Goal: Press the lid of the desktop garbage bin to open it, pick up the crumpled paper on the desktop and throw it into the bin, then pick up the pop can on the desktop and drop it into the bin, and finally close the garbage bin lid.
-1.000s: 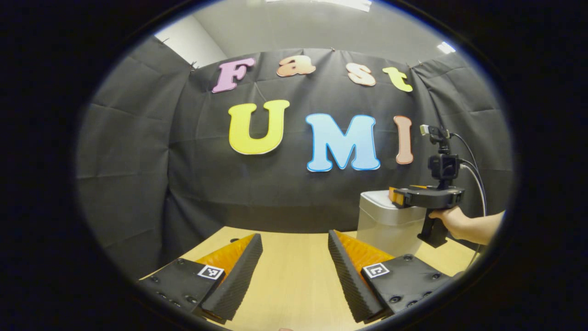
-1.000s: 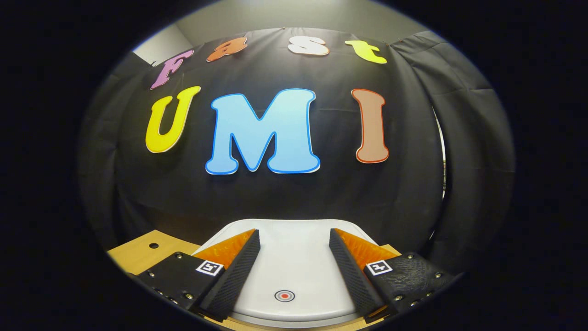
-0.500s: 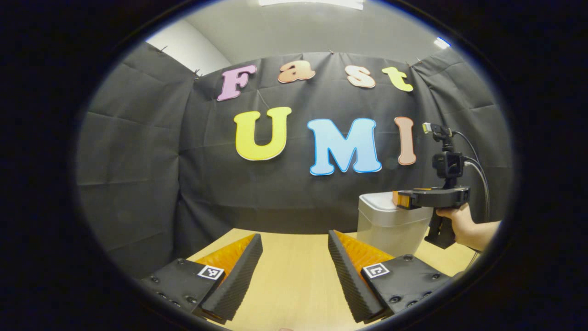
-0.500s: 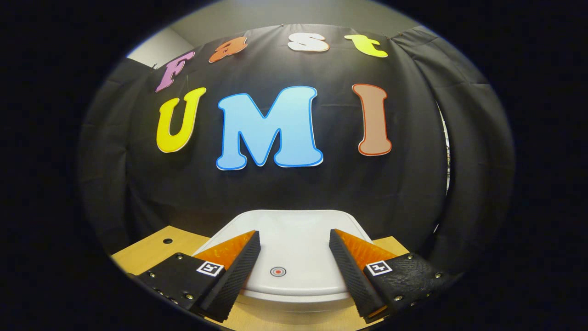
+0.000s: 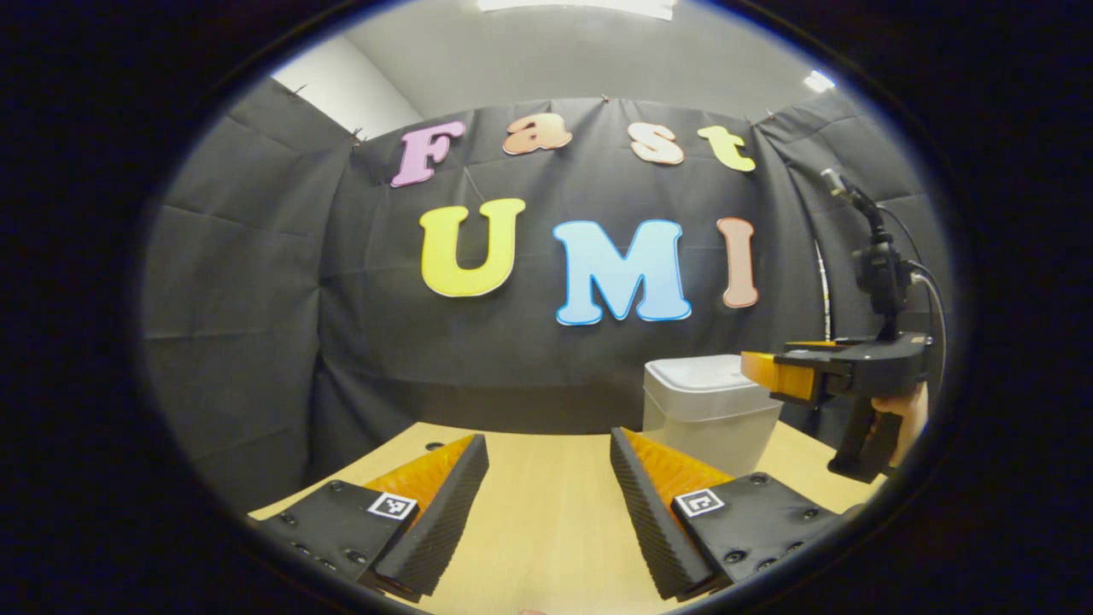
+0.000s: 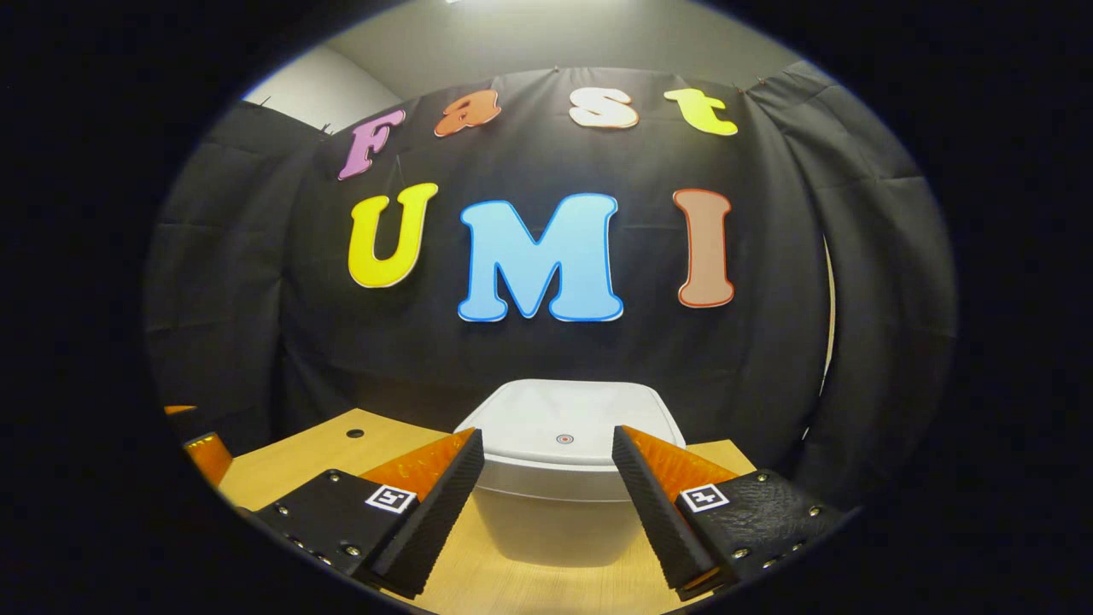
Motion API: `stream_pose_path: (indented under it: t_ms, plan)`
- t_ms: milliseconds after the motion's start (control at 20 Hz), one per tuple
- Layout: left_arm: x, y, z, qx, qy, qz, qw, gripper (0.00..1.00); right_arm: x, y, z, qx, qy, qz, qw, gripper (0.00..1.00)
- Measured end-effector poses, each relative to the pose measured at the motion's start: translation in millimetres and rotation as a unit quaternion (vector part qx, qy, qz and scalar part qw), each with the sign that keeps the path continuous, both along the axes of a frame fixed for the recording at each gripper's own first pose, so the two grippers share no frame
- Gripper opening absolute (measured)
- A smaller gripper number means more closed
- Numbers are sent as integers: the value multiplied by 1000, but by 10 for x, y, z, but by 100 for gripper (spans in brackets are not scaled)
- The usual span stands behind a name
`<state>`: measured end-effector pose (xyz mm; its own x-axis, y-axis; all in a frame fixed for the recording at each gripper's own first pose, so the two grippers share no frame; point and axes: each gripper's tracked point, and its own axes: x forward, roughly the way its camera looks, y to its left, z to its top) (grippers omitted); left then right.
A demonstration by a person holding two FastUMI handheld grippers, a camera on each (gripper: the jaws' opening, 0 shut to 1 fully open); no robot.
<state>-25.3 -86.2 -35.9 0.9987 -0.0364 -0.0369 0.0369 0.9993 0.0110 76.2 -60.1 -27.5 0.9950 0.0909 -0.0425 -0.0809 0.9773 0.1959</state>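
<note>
**Two grippers parted, bin lid down**

Two fingers of the left gripper (image 5: 546, 512) stand wide apart at the bottom of the left gripper view, with nothing between them but the bare wooden table (image 5: 546, 547). Farther right in that view the garbage bin (image 5: 710, 418) stands on the table near the black cloth wall (image 5: 256, 342), its pale lid (image 5: 704, 376) lying flat and closed. Right of the bin, the right gripper (image 5: 768, 376) is held level by a hand (image 5: 909, 418), its tip just beside the lid's edge and apart from it.

In the right gripper view, a small hole (image 6: 353, 433) marks the table at left. The right gripper's own fingers (image 6: 435, 512) are spread wide and empty, framing the bin, whose closed lid carries a small round red mark (image 6: 564, 439) at its front.
</note>
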Motion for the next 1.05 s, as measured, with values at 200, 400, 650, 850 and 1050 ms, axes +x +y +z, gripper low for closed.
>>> stream_pose_path:
  t_ms: [200,400,650,850,1050]
  plan:
    - [110,-7,2,-7,-8,-22,1000,93,-444,88,229,-2,-32,-8,999,97]
    - [175,40,-121,-16,-1,-41,999,94,-753,115,219,-13,-37,-37,999,96]
    - [261,132,-198,-15,-2,-62,998,93,-898,213,124,-42,-25,-50,998,96]
    - [316,143,-147,-18,-12,-80,997,93,-924,315,133,-49,-20,-53,997,96]
    - [294,138,-14,-18,-27,-87,996,93,-946,345,242,-38,-36,-57,997,96]
